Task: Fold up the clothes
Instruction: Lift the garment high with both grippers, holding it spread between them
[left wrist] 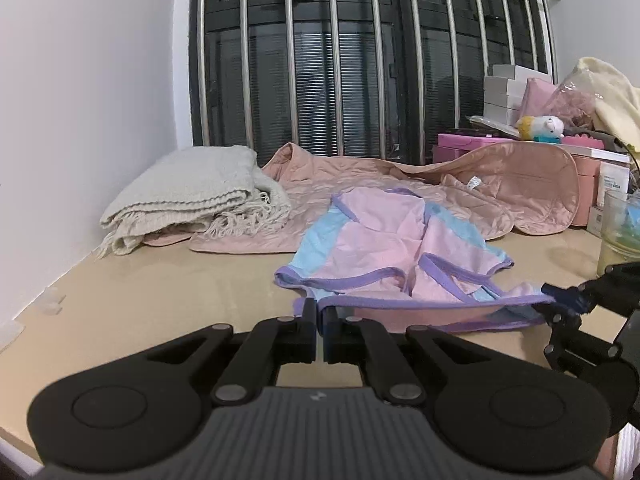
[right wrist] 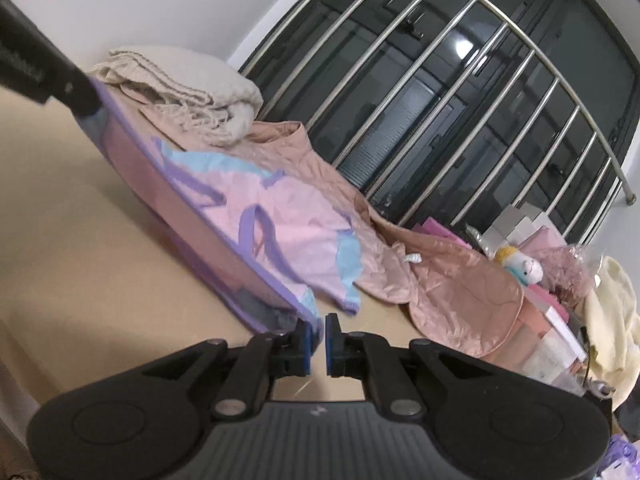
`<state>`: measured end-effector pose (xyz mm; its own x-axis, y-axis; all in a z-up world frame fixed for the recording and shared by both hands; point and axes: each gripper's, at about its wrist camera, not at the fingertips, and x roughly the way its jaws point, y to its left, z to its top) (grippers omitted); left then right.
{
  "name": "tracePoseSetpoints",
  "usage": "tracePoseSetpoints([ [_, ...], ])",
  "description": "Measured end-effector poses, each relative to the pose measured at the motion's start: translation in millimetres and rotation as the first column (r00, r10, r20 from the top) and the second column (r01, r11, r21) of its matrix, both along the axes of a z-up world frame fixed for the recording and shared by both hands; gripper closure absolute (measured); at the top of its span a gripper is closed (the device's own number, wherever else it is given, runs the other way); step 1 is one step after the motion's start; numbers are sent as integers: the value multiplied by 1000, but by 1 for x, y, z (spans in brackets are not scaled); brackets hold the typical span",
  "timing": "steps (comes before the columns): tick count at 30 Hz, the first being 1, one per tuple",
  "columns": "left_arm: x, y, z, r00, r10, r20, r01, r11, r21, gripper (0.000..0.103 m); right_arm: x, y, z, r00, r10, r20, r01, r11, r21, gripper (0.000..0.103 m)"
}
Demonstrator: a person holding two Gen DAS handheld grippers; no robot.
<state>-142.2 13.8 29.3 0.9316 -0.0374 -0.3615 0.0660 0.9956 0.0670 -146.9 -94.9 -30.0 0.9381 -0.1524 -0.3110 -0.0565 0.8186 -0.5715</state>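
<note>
— So where is the garment (left wrist: 384, 248)?
— On the tan worktop (left wrist: 160, 300), pink with blue panels and purple trim, its far part lying over a quilted pink blanket (left wrist: 360, 184). Its near hem is raised off the surface and stretched between both tongs.
— What are the left tongs (left wrist: 319, 312) doing?
— Pressed together, pinching the purple hem at one corner.
— And the right tongs (right wrist: 318, 326)?
— Also closed, nipping the hem's other corner; the left wrist view shows them at its right edge.
— Anything else nearby?
— A folded cream throw (left wrist: 192, 196) by the wall, boxes (left wrist: 508, 92) and a plush toy (left wrist: 540, 126) beside the barred window (left wrist: 360, 60).
</note>
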Motion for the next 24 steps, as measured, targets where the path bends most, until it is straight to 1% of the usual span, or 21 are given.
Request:
tracePoseSetpoints([
  [3, -3, -1, 3, 1000, -2, 9, 2, 1000, 7, 101, -7, -1, 4, 1000, 7, 16, -7, 1000, 30, 101],
  [5, -4, -1, 11, 1000, -4, 24, 4, 1000, 10, 101, -12, -1, 14, 999, 20, 32, -21, 999, 43, 102],
  [6, -4, -1, 20, 999, -10, 43, 9, 1000, 13, 101, -15, -2, 21, 999, 27, 44, -29, 998, 50, 102],
  [7, -3, 1, 34, 997, -19, 69, 18, 1000, 14, 101, -18, -3, 29, 998, 35, 58, -38, 998, 54, 102],
  [8, -1, 4, 55, 995, -30, 100, 30, 1000, 2, 101, -20, -4, 43, 995, 50, 86, -54, 998, 43, 102],
  [10, 3, 10, 100, 985, -53, 163, 58, 998, -26, 101, -24, -6, 79, 983, 79, 165, -81, 997, 5, 102],
  [12, 0, 16, 152, 971, -75, 229, 93, 993, -72, 101, -32, -11, 129, 959, 92, 270, -92, 996, -14, 102],
  [14, -18, 19, 203, 944, -92, 316, 128, 987, -95, 101, -45, -18, 181, 929, 96, 358, -104, 995, 4, 102],
  [16, -49, 19, 247, 903, -113, 415, 162, 983, -83, 101, -70, -24, 232, 893, 102, 439, -125, 992, 23, 102],
  [19, -88, 16, 296, 846, -152, 511, 199, 979, -38, 101, -117, -30, 291, 826, 114, 552, -145, 989, 13, 102],
  [20, -101, 15, 312, 825, -165, 540, 210, 977, -22, 101, -129, -32, 304, 809, 111, 577, -139, 990, 4, 102],
  [22, -107, 13, 330, 821, -177, 543, 223, 975, -19, 101, -150, -36, 328, 775, 107, 623, -129, 992, -9, 102],
  [24, -101, 11, 338, 829, -188, 526, 235, 972, -23, 101, -156, -42, 341, 772, 109, 626, -150, 989, 14, 102],
])
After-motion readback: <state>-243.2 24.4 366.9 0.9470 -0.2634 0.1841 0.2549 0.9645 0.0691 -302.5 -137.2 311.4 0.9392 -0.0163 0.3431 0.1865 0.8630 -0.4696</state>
